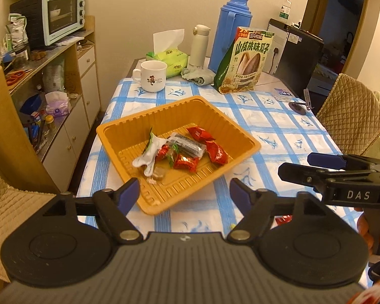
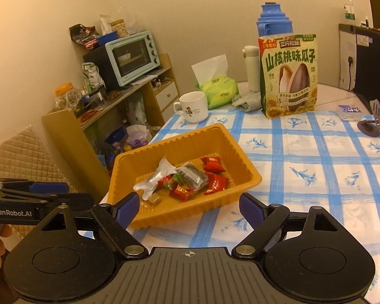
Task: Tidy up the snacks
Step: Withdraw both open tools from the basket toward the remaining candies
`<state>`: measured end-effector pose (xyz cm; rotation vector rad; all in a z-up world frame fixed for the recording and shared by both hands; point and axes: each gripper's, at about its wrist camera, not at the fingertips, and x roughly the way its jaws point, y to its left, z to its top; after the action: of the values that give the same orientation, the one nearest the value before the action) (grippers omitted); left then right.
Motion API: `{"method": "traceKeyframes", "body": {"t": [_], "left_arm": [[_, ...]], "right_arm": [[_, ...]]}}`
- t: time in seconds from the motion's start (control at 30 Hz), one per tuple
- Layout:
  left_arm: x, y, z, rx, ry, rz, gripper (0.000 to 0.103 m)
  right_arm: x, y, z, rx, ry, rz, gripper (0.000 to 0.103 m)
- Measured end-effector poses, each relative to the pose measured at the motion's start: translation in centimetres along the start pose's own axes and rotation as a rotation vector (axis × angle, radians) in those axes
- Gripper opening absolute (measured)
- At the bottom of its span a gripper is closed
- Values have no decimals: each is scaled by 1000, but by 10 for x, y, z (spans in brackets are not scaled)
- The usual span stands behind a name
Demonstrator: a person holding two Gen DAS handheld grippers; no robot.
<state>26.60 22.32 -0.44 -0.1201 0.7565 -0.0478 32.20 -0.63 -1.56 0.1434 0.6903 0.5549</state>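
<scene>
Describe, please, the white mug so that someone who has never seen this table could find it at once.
Start at the table with the blue-checked cloth and look past the orange tray toward the wall. The white mug stands there, just in front of the green tissue pack. It alone has a side handle and a small cartoon print; the cream flask nearby is taller and capped.

The tray point(image 1: 179, 106) is set on the worktop point(image 1: 278, 126), with wrapped snacks point(image 1: 187, 149) lying in it. Behind it, a mug point(image 1: 152, 76), tissue pack point(image 1: 169, 60) and seed bag point(image 1: 245, 60) are ranged left to right.
</scene>
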Motion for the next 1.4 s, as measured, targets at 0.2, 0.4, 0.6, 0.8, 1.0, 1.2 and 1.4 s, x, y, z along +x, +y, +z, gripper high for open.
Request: {"method": "traceKeyframes", "body": {"t": [0.2, 0.4, 0.6, 0.8, 1.0, 1.2, 1.4], "left_arm": [[-28, -23, -20, -6, -2, -1, 80], [-52, -50, -43, 1, 9, -12, 81], [-75, -72, -63, -7, 7, -15, 82], [-90, -92, -83, -17, 13, -8, 82], [-98, -111, -101, -4, 27, 12, 82], [-100, -126, -119, 10, 41, 18, 83], [-97, -137, -134, 16, 71, 11, 83]], "right_arm": [[-34, 2, -18, -17, 5, -9, 88], [-68, -4, -38, -14, 22, -4, 90], [-100, -11, -58, -8, 41, -3, 90], [-127, -16, -77, -20, 76, -4, 90], [-150, -24, -95, -34, 100, 3, 90], [-166, -34, -111, -33, 121, 5, 90], [-174, -46, -126, -23, 152, -4, 90]]}}
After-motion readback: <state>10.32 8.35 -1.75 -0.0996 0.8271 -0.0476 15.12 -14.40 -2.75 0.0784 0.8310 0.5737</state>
